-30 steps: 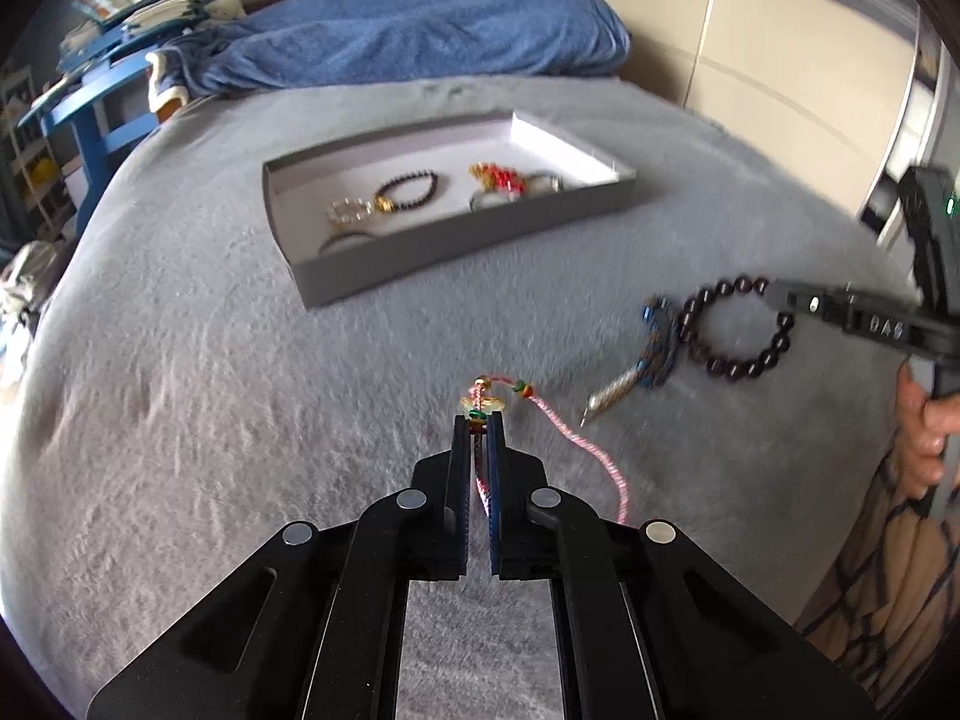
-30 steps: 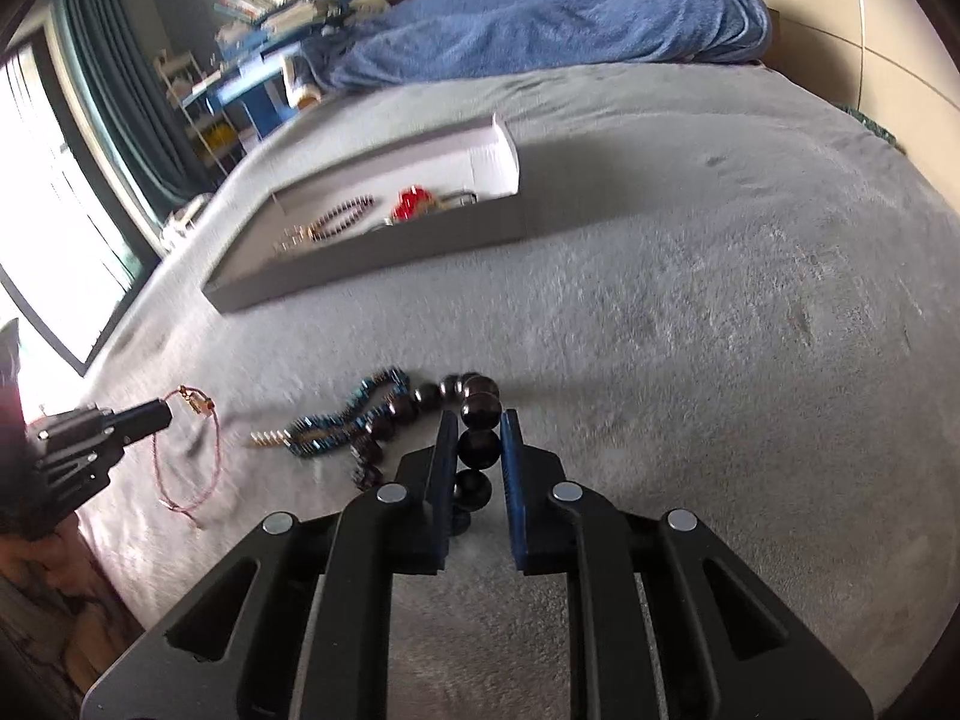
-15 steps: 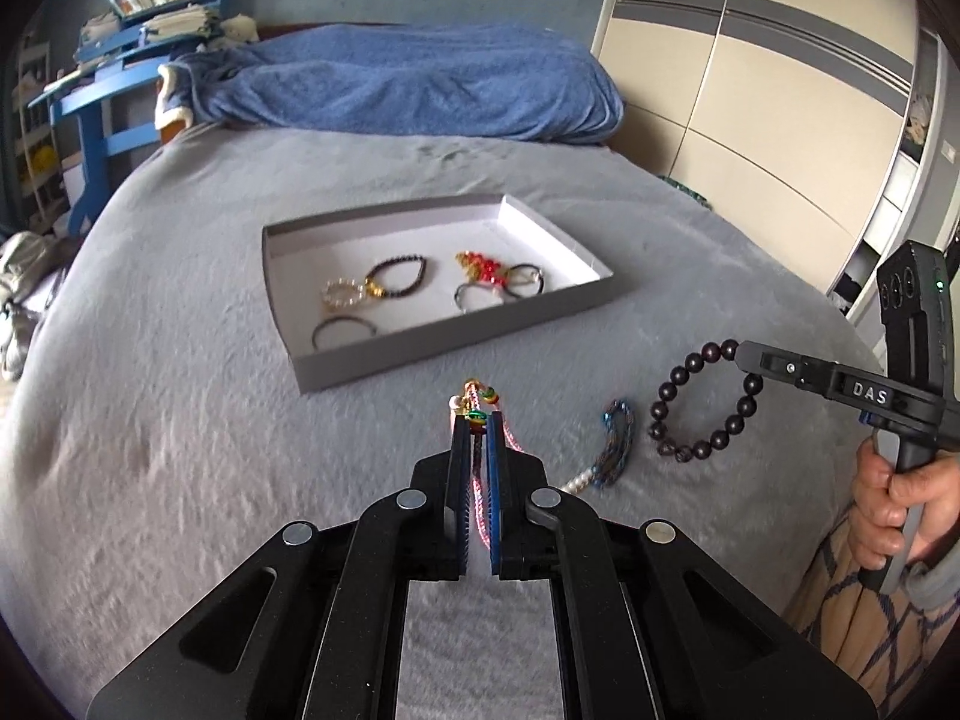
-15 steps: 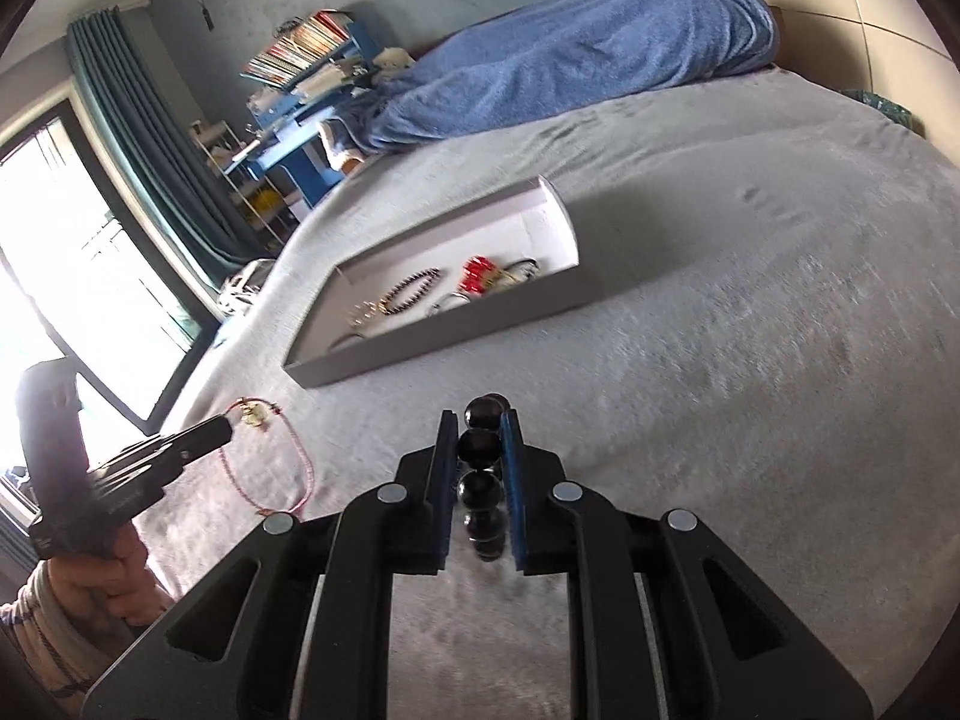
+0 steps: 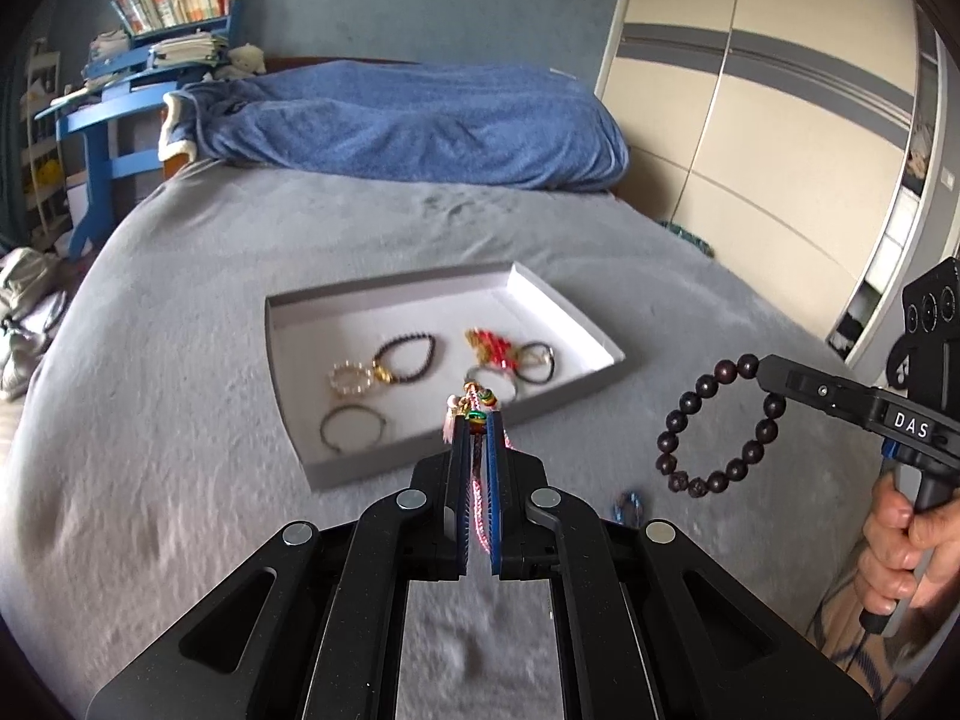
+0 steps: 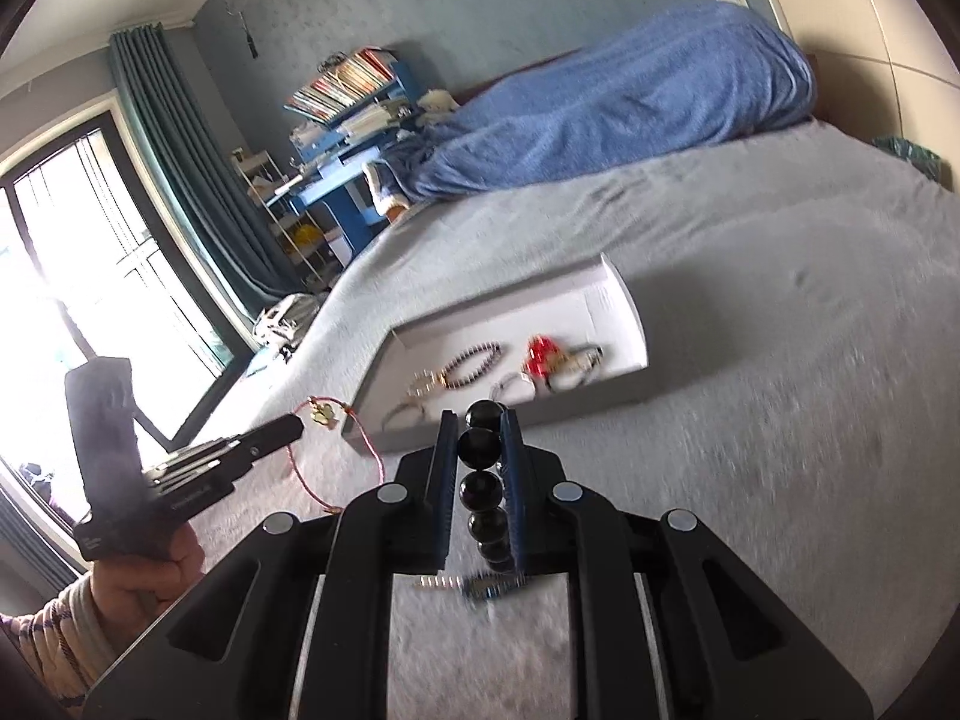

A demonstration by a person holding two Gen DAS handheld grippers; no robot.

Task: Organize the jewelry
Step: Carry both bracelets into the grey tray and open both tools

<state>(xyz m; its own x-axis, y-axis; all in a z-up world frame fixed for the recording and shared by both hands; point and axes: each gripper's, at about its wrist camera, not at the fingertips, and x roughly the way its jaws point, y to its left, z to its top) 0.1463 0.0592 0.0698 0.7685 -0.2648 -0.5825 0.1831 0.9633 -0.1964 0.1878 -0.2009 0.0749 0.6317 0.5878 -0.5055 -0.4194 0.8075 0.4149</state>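
Observation:
My left gripper [image 5: 477,420] is shut on a pink cord bracelet [image 5: 476,483] with gold and green charms, held in the air in front of the grey tray [image 5: 456,453]. My right gripper [image 6: 477,420] is shut on a dark wooden bead bracelet [image 6: 481,489], which hangs as a ring to the right in the left wrist view [image 5: 717,426]. The tray [image 6: 627,303] holds several bracelets. The left gripper and pink cord [image 6: 312,468] show at the left of the right wrist view. A blue bead bracelet [image 6: 486,587] lies on the grey bedspread below the right gripper.
A blue blanket [image 5: 414,120] is heaped at the head of the bed. A blue desk with books [image 5: 156,42] stands at the far left. Wardrobe doors [image 5: 780,138] run along the right side. A window with curtains [image 6: 108,276] is on the left.
Both grippers have lifted their bracelets off the bedspread and risen. The blue bead bracelet stayed on the bed and now sits low, mostly behind the grippers.

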